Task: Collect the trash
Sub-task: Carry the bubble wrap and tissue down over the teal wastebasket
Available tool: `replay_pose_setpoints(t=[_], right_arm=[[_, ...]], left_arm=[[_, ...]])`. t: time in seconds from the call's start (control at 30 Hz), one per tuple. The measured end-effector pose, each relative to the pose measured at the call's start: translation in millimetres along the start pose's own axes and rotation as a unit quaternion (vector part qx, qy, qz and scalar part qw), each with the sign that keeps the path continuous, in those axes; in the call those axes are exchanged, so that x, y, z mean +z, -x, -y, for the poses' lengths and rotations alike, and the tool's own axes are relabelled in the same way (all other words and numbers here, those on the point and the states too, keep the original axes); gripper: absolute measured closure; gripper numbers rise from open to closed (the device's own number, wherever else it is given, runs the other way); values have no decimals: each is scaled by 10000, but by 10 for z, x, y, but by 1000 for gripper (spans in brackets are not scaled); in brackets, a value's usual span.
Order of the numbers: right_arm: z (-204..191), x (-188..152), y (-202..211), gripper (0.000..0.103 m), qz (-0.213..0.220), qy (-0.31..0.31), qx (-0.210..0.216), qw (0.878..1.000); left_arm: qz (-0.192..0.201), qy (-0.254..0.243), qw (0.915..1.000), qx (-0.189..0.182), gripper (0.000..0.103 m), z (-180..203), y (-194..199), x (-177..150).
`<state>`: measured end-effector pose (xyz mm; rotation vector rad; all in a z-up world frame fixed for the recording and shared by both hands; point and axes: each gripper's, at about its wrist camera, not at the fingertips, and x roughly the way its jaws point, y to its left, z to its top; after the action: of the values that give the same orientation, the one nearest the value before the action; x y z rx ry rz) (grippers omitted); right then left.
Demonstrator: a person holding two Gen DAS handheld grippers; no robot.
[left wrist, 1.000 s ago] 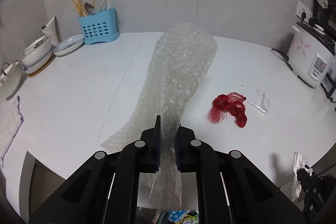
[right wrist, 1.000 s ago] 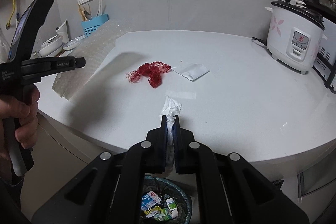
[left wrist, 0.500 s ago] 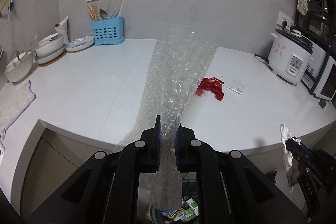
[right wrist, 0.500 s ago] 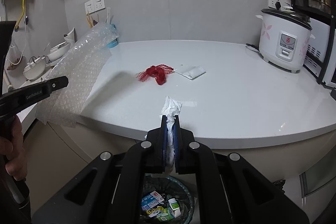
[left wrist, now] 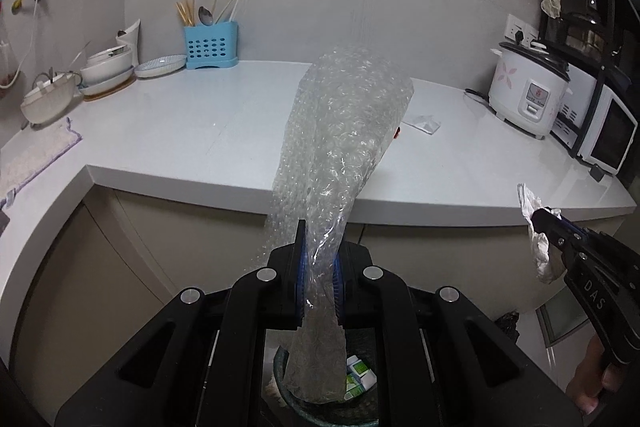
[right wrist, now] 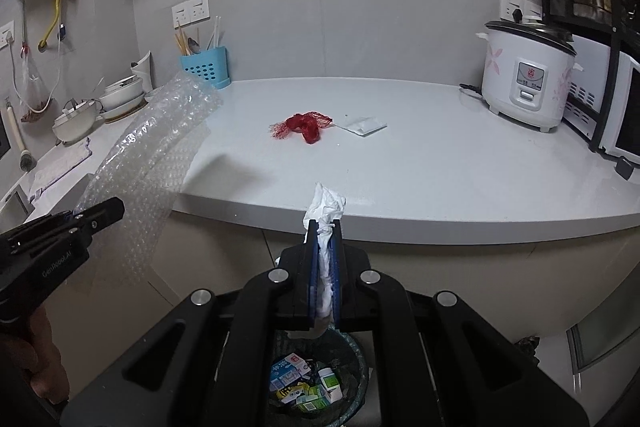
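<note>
My left gripper [left wrist: 319, 231] is shut on a long sheet of clear bubble wrap [left wrist: 340, 147] that rises ahead of it and hangs down behind its fingers over a dark trash bin [left wrist: 280, 383]. My right gripper [right wrist: 325, 225] is shut on a crumpled white tissue [right wrist: 326, 205], held off the counter's front edge above the same trash bin [right wrist: 352, 371], which holds small cartons. In the right wrist view the left gripper [right wrist: 108, 209] and bubble wrap [right wrist: 160, 139] show at the left. A red mesh net [right wrist: 302, 125] and a small clear plastic packet [right wrist: 364, 125] lie on the white counter [right wrist: 440, 167].
A rice cooker [right wrist: 528, 79] and a microwave [right wrist: 624, 119] stand at the counter's right. A blue utensil holder [left wrist: 211, 45], plates and bowls [left wrist: 108, 69] sit at the back left, with a cloth [left wrist: 36, 155] near the left edge. Cabinet fronts run below the counter.
Both grippers have pulled back from over the counter to beyond its front edge, carrying the bubble wrap and the tissue. The bin now lies under both.
</note>
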<state>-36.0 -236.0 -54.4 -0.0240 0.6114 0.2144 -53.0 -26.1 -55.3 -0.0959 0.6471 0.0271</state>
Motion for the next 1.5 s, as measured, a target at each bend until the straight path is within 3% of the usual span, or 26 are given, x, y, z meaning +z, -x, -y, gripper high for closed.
replay_pose_setpoints(t=[0.5,1.5], right_arm=[[-40,-501,116,99,-190,-36,-212,9996],[-4,-1313,-546,98,-1109,-124,-191,9936]], left_arm=[[-330,-226,9987,-321,93,171,126,-640],[-1273,-373,9906,-328,93,242,-669,-1305]])
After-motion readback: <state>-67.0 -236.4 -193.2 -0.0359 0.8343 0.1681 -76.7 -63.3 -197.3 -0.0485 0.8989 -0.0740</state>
